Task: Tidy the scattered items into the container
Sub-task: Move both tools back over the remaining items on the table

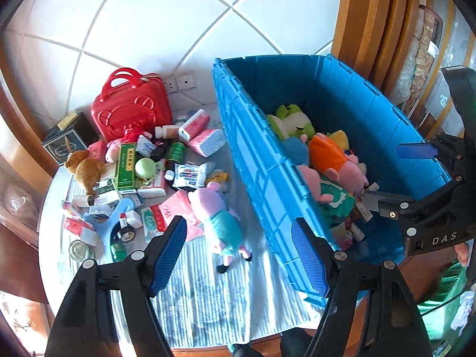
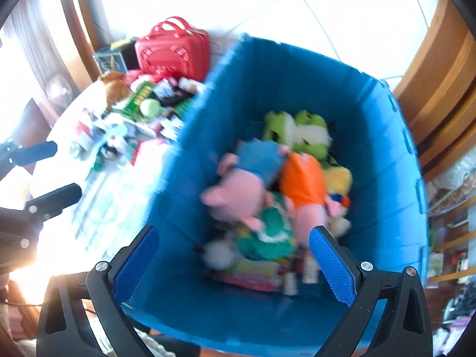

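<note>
The left gripper [image 1: 239, 257] hangs spread and empty over the striped cloth [image 1: 208, 294], just near of a pig plush [image 1: 221, 217]. The right gripper [image 2: 233, 263] – also spread, holding nothing – hovers above the blue bin [image 2: 386, 160]. Its view is blurred; the plush toys [image 2: 267, 184] inside seem heaped, their edges unclear. Far left, clutter [image 1: 134, 175] half hides a red case [image 1: 131, 110].

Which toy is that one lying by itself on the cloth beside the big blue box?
Start at the blue bin; on the striped cloth just left of it lies a pink pig plush in a teal dress. It lies apart from the clutter, nearest the open left gripper.
</note>
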A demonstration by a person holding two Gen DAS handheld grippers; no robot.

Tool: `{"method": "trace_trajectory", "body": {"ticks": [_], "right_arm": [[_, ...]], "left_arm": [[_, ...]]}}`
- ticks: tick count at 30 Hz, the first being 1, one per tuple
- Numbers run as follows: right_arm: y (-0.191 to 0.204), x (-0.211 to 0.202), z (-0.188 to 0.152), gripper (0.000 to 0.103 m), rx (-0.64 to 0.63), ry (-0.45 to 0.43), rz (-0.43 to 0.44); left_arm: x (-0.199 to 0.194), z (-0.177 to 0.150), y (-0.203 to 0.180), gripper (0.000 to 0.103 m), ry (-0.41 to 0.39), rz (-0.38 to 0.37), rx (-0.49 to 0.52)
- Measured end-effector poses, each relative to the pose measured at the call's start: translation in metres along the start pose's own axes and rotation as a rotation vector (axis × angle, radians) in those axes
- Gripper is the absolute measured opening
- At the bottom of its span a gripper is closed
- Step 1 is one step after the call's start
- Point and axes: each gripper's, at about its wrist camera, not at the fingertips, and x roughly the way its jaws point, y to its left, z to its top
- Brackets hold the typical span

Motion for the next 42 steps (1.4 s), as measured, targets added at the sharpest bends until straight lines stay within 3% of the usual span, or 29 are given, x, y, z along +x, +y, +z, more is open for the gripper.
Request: {"method": "trace_trajectory", "body": {"ticks": [8, 16, 26, 30, 37, 42], "right_arm": [[0.097, 0.007, 0.022, 0.102, 0.007, -0.078, 0.044], [0.164, 0.029, 0.033, 0.102, -0.019, -0.111, 0.133], [0.204, 0.084, 0.039, 0.102, -0.061, -0.175, 0.218], [0.219, 0.114, 0.04, 0.102, -0.084, -0.17, 0.183], [0.246, 0.171, 0.039, 0.103, -0.033, -0.08, 0.244], [0.271, 0.201, 0.043, 0.103, 0.03, -0.065, 0.205]], "left_arm": [[-0.008, -0.037, 0.114, 0.072, -0.011, 0.04, -0.038], [-0.002, -0.081, 0.196, 0.072, -0.028, 0.096, -0.171], [0.032, -0.13, 0.245, 0.072, -0.073, 0.248, -0.329], [0.056, -0.143, 0.259, 0.072, -0.065, 0.285, -0.365], [0.107, -0.161, 0.279, 0.072, -0.012, 0.239, -0.387], [0.14, -0.167, 0.304, 0.072, 0.02, 0.202, -0.353]]}}
